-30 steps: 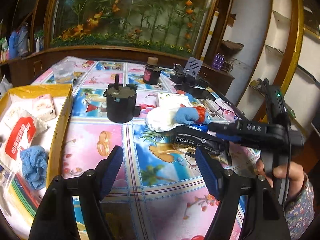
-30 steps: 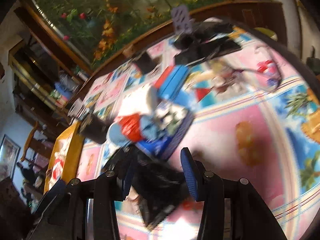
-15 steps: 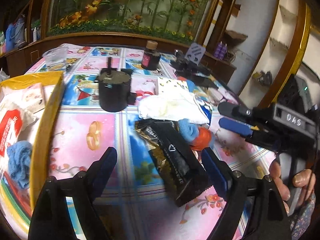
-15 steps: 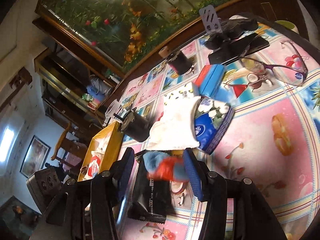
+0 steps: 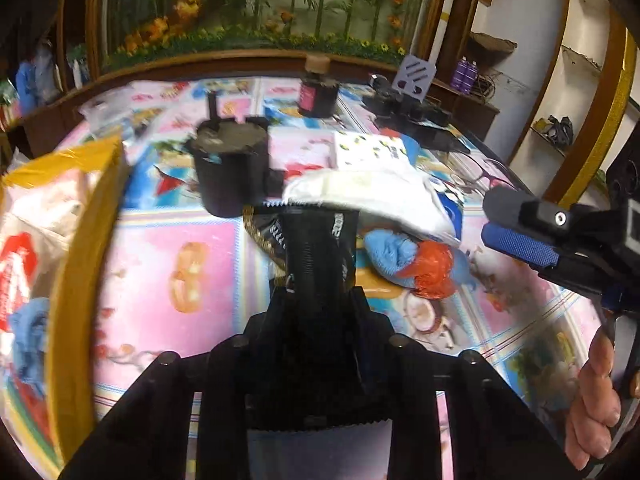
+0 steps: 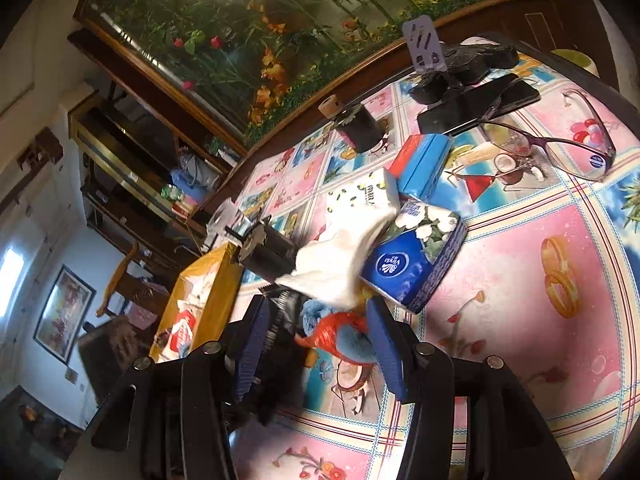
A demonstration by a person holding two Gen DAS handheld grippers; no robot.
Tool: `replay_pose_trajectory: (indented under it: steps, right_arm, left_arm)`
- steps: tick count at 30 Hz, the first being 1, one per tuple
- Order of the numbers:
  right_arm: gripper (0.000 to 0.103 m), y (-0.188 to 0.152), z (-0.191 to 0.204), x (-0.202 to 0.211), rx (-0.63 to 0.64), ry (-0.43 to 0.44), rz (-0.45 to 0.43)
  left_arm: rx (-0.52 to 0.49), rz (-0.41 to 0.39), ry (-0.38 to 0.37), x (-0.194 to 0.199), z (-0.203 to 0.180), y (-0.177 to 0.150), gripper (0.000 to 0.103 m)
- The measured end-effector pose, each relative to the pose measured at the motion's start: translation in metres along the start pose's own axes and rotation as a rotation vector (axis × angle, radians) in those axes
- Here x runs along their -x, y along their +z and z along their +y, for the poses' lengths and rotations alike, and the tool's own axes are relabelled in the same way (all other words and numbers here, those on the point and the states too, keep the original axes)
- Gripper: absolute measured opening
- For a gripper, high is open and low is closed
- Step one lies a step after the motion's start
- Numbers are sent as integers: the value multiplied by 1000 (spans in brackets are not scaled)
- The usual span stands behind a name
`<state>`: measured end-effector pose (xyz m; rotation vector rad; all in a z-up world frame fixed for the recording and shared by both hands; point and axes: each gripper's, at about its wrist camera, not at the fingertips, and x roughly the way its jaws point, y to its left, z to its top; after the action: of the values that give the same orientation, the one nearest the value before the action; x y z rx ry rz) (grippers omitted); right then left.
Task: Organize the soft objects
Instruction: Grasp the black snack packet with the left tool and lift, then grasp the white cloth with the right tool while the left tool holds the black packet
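Observation:
My left gripper (image 5: pixel 316 300) is shut on a black foil snack packet (image 5: pixel 314 256), which stands up between the fingers just above the table. A blue and red soft cloth bundle (image 5: pixel 412 258) lies right of the packet; in the right wrist view it (image 6: pixel 340 330) sits between my right gripper's open fingers. My right gripper (image 6: pixel 316 346) is open; it shows at the right edge of the left wrist view (image 5: pixel 520 236). A white cloth (image 5: pixel 368 192) lies behind the bundle. The yellow box (image 5: pixel 76 248) on the left holds a blue cloth (image 5: pixel 28 332) and packets.
A black cylinder with a shaft (image 5: pixel 230 168) stands behind the packet. A blue tissue pack (image 6: pixel 416 268), a blue and red box (image 6: pixel 424 164), glasses (image 6: pixel 560 136), a dark bottle (image 5: pixel 316 92) and a phone stand (image 6: pixel 460 80) occupy the far table.
My left gripper has closed on the black packet and lifted it upright. My right gripper has moved in around the blue and red bundle.

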<state>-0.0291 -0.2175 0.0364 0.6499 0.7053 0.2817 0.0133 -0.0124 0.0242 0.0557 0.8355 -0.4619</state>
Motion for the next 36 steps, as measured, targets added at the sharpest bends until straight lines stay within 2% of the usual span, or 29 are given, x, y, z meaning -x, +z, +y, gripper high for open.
replay_pose_trajectory:
  steps: [5, 10, 13, 14, 18, 21, 26, 29, 35, 36]
  right_arm:
    - [55, -6, 19, -16, 125, -75, 37]
    - [55, -15, 33, -35, 272, -198, 54]
    - [64, -19, 40, -47, 359, -288, 62]
    - [65, -22, 41, -50, 374, -286, 80]
    - [65, -33, 50, -54, 411, -148, 169]
    - [65, -33, 53, -48, 407, -70, 176]
    - [65, -22, 45, -30, 333, -76, 76]
    - [65, -15, 42, -25, 297, -119, 17]
    - [65, -4, 61, -49, 302, -205, 26]
    - [65, -2, 63, -57, 301, -204, 33]
  left_arm:
    - [29, -43, -32, 12, 17, 2, 28]
    - [40, -80, -50, 23, 25, 2, 28]
    - [34, -96, -50, 27, 24, 3, 28]
    - [34, -100, -52, 28, 24, 3, 28]
    - [36, -116, -51, 33, 27, 3, 28]
    - [44, -128, -49, 37, 31, 3, 28]
    - [52, -134, -47, 41, 38, 2, 28]
    - [57, -144, -45, 44, 41, 1, 28]
    - [44, -95, -36, 35, 40, 0, 28]
    - [45, -94, -37, 34, 40, 0, 31]
